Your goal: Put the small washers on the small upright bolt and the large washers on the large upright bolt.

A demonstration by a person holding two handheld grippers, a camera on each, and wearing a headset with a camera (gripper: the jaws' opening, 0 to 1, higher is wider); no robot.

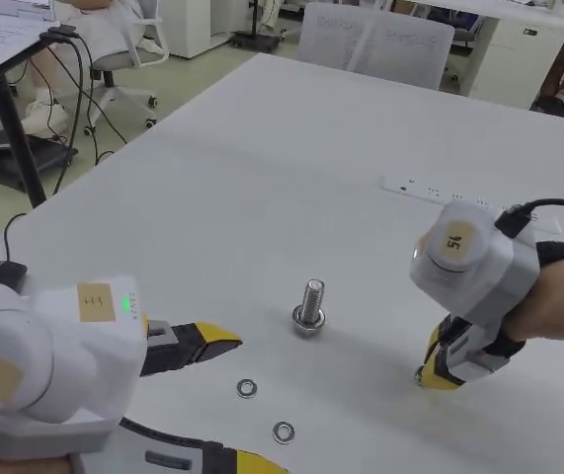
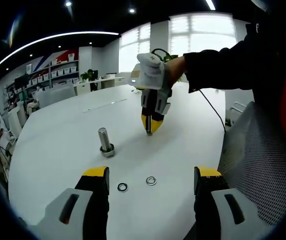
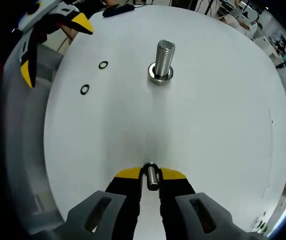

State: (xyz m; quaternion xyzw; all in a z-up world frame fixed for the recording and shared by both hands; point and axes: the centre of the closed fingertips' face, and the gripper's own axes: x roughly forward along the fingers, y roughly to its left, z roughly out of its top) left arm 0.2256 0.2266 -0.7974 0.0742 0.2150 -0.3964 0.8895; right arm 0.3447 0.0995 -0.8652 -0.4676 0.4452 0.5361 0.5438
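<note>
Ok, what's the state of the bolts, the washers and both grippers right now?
large bolt: upright, metal ring around its base.
small bolt: clamped in the right gripper.
small washers: flat on the table, on no bolt.
left gripper: open, empty.
right gripper: shut on the small bolt.

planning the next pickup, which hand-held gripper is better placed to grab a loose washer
Left. The left hand-held gripper is open with both small washers lying just ahead of its jaws; the right hand-held gripper is shut on the small bolt.
</note>
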